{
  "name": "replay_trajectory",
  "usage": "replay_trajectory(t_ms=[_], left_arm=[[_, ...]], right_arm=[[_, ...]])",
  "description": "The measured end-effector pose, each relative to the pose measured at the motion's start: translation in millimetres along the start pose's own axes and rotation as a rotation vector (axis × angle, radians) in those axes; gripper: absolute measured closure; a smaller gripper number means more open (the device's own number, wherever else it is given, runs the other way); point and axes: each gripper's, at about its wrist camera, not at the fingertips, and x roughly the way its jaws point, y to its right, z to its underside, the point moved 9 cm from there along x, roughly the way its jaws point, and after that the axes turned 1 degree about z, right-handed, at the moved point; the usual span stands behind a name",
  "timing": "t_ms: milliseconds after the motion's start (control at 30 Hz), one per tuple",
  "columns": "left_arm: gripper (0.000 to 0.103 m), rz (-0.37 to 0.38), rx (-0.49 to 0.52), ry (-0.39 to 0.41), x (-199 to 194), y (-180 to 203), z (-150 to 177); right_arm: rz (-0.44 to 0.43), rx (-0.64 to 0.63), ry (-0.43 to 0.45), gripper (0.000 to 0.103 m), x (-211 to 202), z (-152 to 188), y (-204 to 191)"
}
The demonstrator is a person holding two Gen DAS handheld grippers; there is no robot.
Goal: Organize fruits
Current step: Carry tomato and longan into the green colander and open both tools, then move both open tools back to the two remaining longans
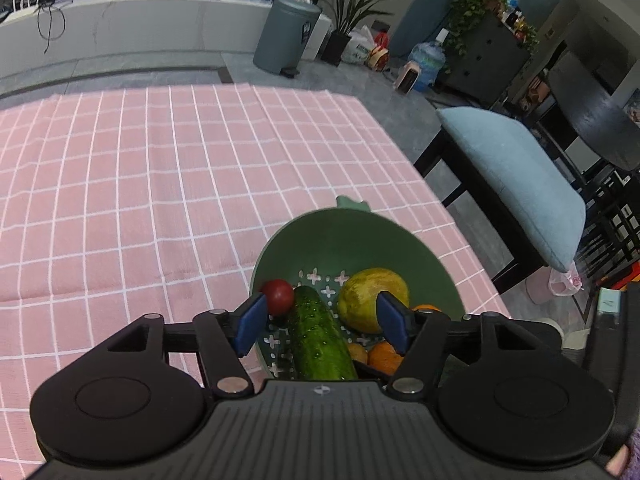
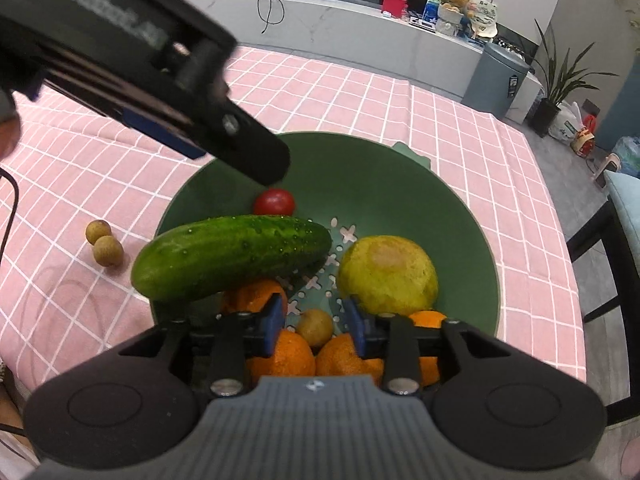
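Both grippers hang over the green bowl (image 2: 460, 216), left gripper (image 1: 322, 322) wide open and empty, right gripper (image 2: 316, 322) partly open around a longan (image 2: 315, 327) without touching. The bowl holds a cucumber (image 2: 232, 262), tomato (image 2: 274, 202), oranges (image 2: 280, 356) and a yellow fruit (image 2: 388, 276); two more longans (image 2: 103, 243) lie on the cloth (image 2: 60, 288) at its left.

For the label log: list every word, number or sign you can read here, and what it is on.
No text here can be read.
Grey bin: a dark sticker, too small to read.
Left tool, seen from the right wrist: pale lettering on its body, too blurred to read.
Boxes on the counter: print too small.
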Motion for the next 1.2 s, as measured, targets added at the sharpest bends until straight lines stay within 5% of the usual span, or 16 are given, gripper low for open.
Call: replay_trajectory(t_ms=[233,533,867,1200], left_arm=[[0.029,-0.027,0.056,0.052,-34.8,0.1,2.1],[0.029,-0.071,0.127,0.135,-77.4,-18.8,10.2],[0.029,-0.098,0.145,0.132,-95.7,-66.6,40.0],[0.030,-0.074,0.074,0.096,-87.4,-106.1,69.6]], right_arm=[[0.067,0.023,0.050,0.054,-25.8,-2.8,-0.3],[0.072,0.181,0.228,0.044,-84.3,-10.9,-22.0],[0.004,0.053,0.348,0.044,-118.2,-24.0,-99.5],[-0.053,-0.091,0.269,0.058,-76.2,-23.9,-150.2]])
